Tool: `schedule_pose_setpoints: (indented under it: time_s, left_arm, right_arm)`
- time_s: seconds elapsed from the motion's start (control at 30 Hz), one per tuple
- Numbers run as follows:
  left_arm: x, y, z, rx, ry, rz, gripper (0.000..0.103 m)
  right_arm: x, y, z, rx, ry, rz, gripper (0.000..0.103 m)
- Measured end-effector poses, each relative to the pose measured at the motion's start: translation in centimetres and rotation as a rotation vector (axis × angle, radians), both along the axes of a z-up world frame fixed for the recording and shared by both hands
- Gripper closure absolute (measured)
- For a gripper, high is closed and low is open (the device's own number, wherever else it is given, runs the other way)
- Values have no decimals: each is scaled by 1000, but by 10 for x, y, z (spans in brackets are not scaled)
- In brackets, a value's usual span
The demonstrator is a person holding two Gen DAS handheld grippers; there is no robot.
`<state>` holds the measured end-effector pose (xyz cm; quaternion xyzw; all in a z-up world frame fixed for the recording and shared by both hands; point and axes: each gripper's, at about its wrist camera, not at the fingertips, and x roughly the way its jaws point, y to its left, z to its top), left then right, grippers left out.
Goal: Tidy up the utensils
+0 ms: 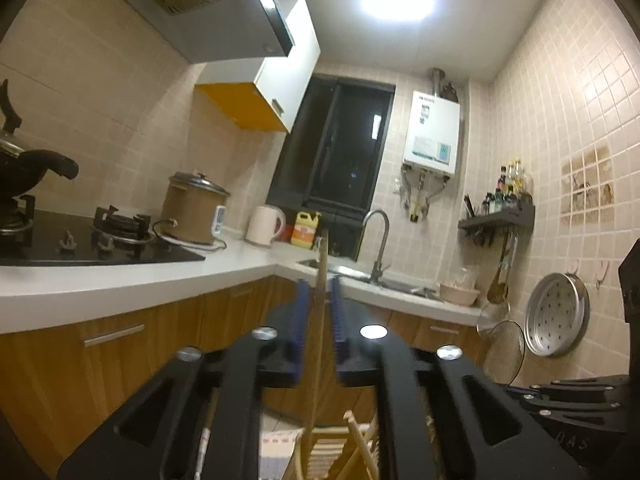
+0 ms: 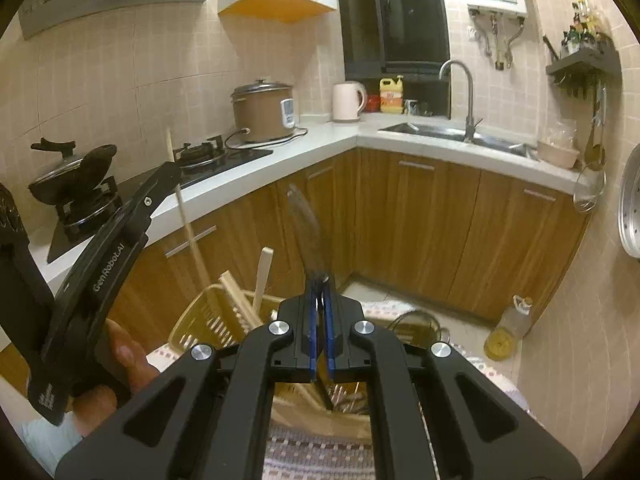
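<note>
Left tongs (image 1: 319, 280): jaws slightly apart, pointing level. One chopstick (image 1: 323, 248) stands near upright between the blue pads, with a gap on each side, so it is not clamped. Its top sticks up past the tips. Its lower end runs down below the tongs into the basket (image 2: 188, 324).

The right-wrist view agrees. The stick crosses the tip of the left tongs and slants down into the near-left part of the basket. A person's hand (image 2: 120, 360) wraps the grip of the left tongs, well back from the tips.

Right tongs (image 2: 320, 280): tilted down, jaws closed on a dark utensil (image 2: 308, 232). The pads sit tight on it. Its upper part rises beyond the tips, leaning a bit left. It is motion-blurred, so I cannot tell what kind of utensil it is. A dark length also shows under the jaws, heading down toward the basket.

The basket sits directly below and just ahead of both tongs, left of the right tongs' tips. Inside it:
- A wooden spatula (image 2: 262, 276) stands upright, just left of the right tongs.
- A pair of loose chopsticks (image 2: 240, 304) leans beside the spatula.

A patterned cloth (image 2: 304, 452) lies under the basket, beneath the right tongs.

A bottle (image 2: 508, 332) of yellow liquid stands on the floor, well off to the right of the right tongs.
</note>
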<state>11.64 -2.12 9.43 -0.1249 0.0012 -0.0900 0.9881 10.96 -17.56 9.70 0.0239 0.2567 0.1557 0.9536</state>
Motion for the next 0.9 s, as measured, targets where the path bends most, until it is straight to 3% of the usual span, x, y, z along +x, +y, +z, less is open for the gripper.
schedule_pose_setpoints:
  time_s: [0.13, 0.2, 0.23, 0.37, 0.5, 0.6, 0.73, 0.8, 0.9]
  left_arm:
    - [-16, 19, 5, -27, 31, -17, 71]
    - [-27, 30, 9, -34, 48, -21, 59]
    - [-33, 34, 10, -34, 50, -25, 58]
    - [-59, 46, 15, -13, 79, -24, 57]
    - [-91, 55, 15, 1, 125, -42, 41]
    - [-113, 55, 10, 26, 142, -49, 37]
    - [-140, 44, -5, 96, 183, -26, 28]
    - [-150, 41, -14, 111, 188, 0, 21]
    - [-159, 34, -27, 129, 200, 47, 19]
  right_arm:
    - [-14, -4, 2, 14, 7, -3, 92]
    - [-24, -6, 4, 24, 5, -6, 80]
    - [-31, -8, 5, 33, 3, -5, 77]
    - [-56, -13, 12, 51, -9, -22, 75]
    - [-91, -18, 15, 66, -36, -30, 72]
    - [-120, -16, 11, 41, -73, -45, 58]
    - [-165, -15, -3, 8, -144, -82, 55]
    - [-183, -18, -11, 4, -173, -105, 46]
    - [-203, -28, -24, 21, -212, -159, 35]
